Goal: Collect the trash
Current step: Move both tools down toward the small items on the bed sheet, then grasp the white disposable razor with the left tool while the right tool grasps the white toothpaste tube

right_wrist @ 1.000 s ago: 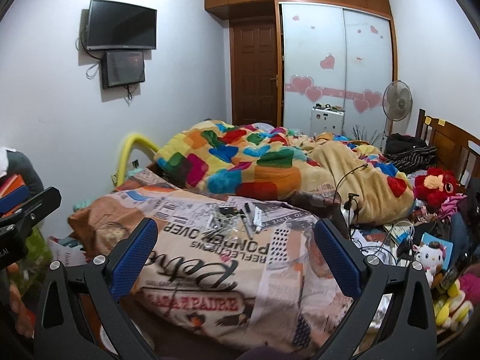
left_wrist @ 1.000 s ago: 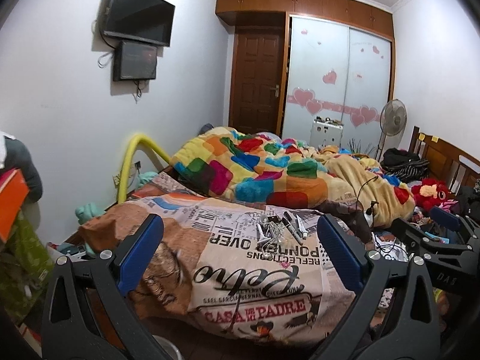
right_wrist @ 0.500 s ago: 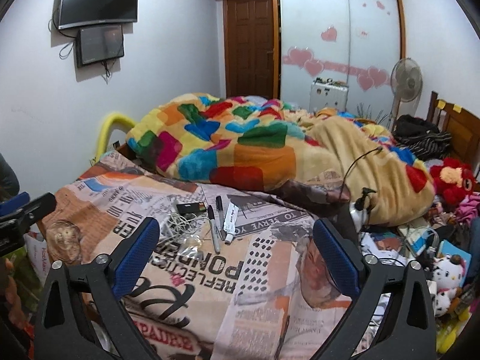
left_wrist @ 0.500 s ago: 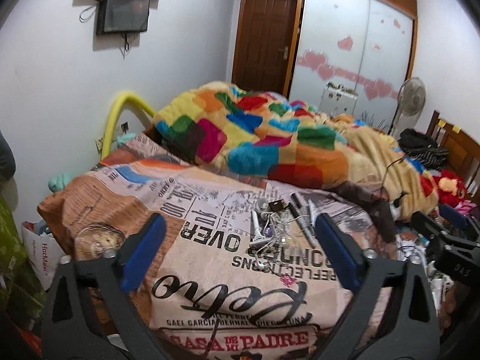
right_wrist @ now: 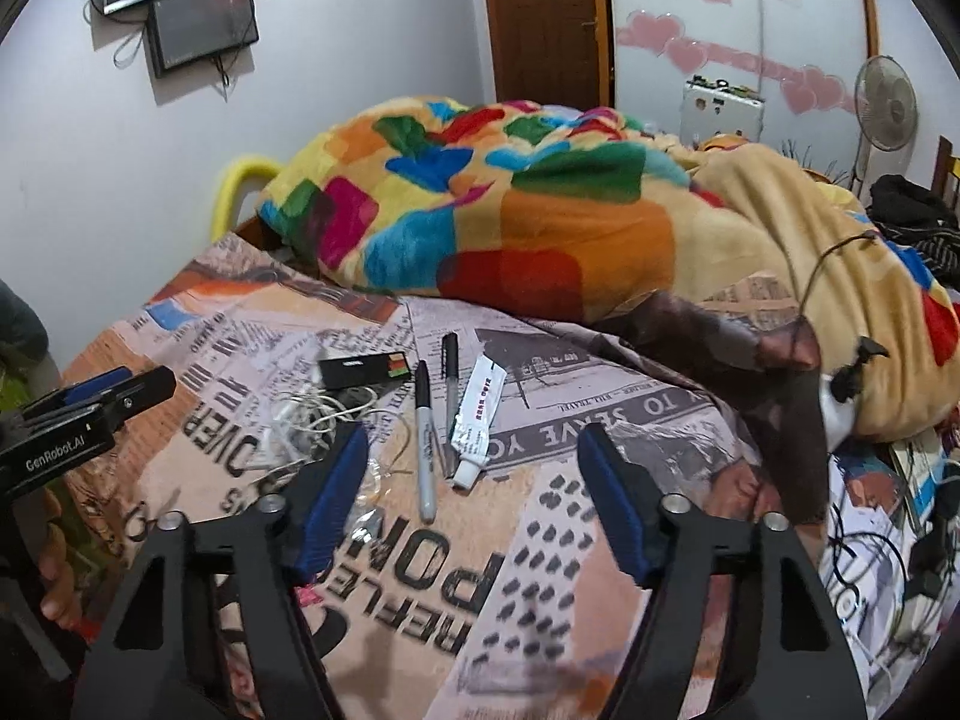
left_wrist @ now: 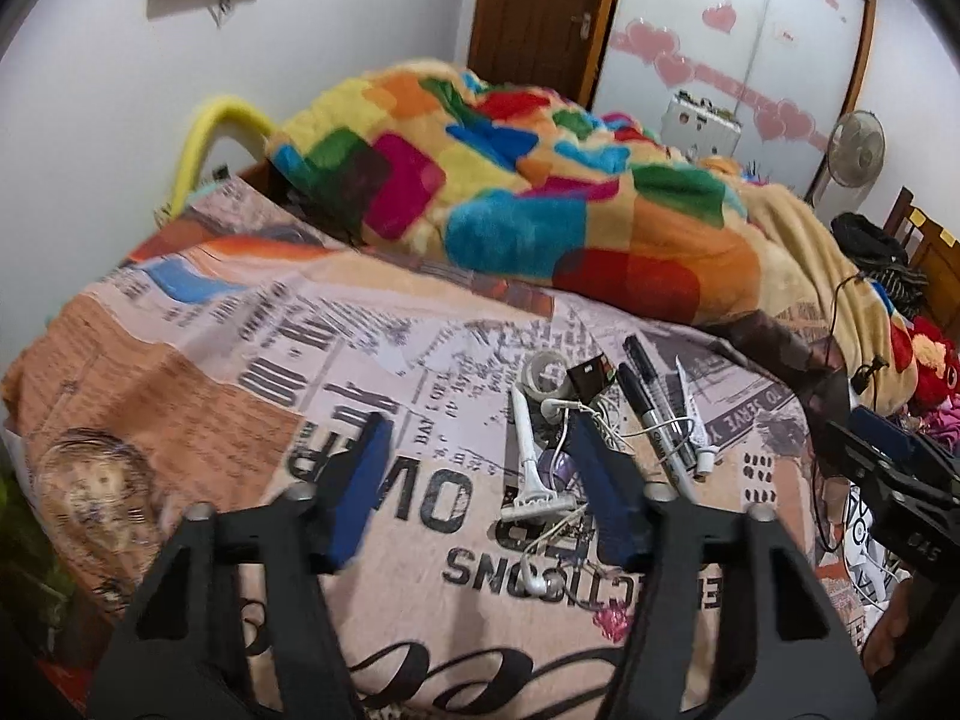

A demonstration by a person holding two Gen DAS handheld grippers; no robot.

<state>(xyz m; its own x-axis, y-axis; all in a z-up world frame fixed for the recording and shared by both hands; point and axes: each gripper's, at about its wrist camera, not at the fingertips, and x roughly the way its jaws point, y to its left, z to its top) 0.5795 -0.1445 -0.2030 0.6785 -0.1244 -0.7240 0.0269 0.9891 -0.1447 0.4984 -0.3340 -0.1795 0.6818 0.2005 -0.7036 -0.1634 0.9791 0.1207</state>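
A pile of small clutter lies on the newspaper-print bedspread (left_wrist: 180,372). It holds a white razor (left_wrist: 528,462), tangled white earphones (left_wrist: 576,420), black markers (left_wrist: 642,396), a tape roll (left_wrist: 543,369) and a dark packet (left_wrist: 588,375). My left gripper (left_wrist: 480,480) is open and empty just above the razor. My right gripper (right_wrist: 471,501) is open and empty above two markers (right_wrist: 425,438) and a white tube (right_wrist: 477,420). A black packet (right_wrist: 360,369) and the earphones (right_wrist: 312,414) lie to their left.
A patchwork blanket (left_wrist: 510,192) is heaped behind the pile. Black cables (right_wrist: 870,552), toys and clothes crowd the bed's right side. A yellow rail (left_wrist: 204,138) stands at the left by the wall. The left gripper's body (right_wrist: 84,420) shows at the right view's left edge.
Both grippers have moved forward and down toward the clutter pile, which is now much closer. Both sets of fingers have narrowed but stay open.
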